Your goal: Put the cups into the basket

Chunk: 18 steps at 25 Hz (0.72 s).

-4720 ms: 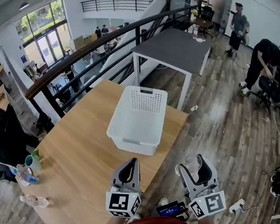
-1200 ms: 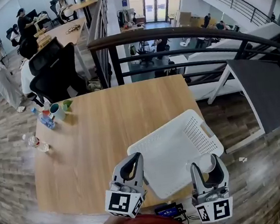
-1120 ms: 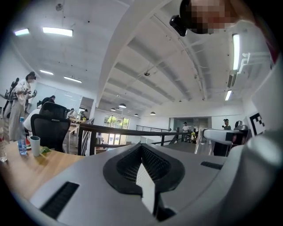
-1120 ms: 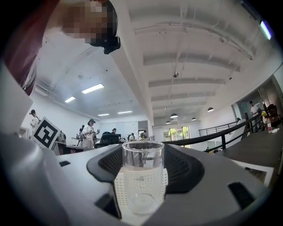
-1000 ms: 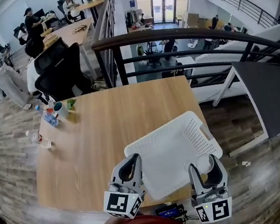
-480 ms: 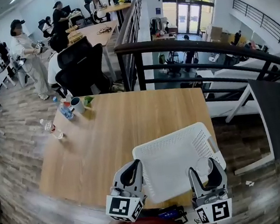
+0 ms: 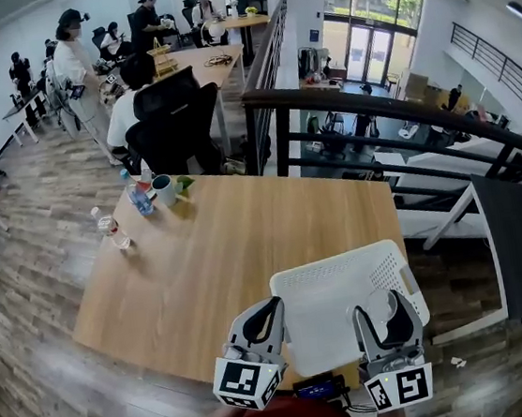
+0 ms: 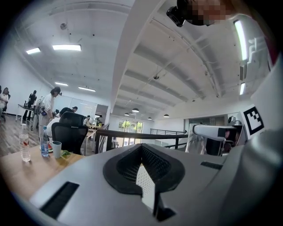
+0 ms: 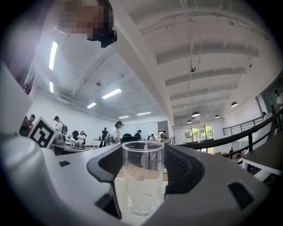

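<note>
Basket [image 7: 343, 298] on table [image 7: 247, 252], near-right corner; mug [image 7: 163, 189] far-left.

Clear, glossy cup [image 9: 142, 176] (glass or plastic, hard to tell). Smooth white plastic basket [image 7: 336, 283], perforated walls. Pale matt wood table [image 7: 220, 255]. Grey matt plastic on left gripper [image 7: 266, 311] and right gripper [image 7: 384, 309], black ribbed pads [image 9: 182, 170] inside. Dark metal railing [image 7: 371, 104]. Wood-plank floor [image 7: 28, 307].

Head camera steeply above the table [image 7: 201, 257]; both gripper cameras level, close behind jaws.
</note>
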Tool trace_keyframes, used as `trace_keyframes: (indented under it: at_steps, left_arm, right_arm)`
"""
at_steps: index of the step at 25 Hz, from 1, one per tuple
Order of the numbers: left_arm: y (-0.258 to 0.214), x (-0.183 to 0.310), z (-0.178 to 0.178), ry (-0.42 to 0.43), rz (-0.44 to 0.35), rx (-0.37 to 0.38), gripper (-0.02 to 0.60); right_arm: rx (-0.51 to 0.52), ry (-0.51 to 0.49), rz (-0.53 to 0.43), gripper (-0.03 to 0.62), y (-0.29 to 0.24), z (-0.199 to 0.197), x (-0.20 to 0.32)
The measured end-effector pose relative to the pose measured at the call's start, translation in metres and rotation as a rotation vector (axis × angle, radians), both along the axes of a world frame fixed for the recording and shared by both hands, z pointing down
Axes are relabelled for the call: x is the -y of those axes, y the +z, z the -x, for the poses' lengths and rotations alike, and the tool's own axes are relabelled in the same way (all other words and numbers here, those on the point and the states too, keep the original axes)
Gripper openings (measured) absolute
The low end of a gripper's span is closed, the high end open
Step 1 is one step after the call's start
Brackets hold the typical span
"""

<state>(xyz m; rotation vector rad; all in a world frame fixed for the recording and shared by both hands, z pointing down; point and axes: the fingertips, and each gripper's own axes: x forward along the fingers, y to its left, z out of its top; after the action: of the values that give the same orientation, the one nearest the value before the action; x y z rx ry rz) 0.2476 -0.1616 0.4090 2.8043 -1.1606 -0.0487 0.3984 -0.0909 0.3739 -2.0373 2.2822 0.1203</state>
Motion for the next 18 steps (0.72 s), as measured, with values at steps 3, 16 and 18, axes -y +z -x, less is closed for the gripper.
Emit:
trace_keyframes:
  at_steps: [3,16,18]
  left_arm:
    - [0.002,-0.001,0.003,0.003,0.004,-0.001,0.006]
    - [0.009,0.012,0.033,-0.071,0.025,-0.032,0.006]
    - [0.011,0.012,0.038,-0.085,0.033,-0.04,0.006]
  right_arm:
    - [-0.016,-0.004,0.012,0.285,0.002,0.004,0.002]
    - [-0.085,-0.038,0.07,0.285,0.007,0.018,0.02]
    - [-0.099,-0.046,0.081,0.285,0.008,0.019,0.024]
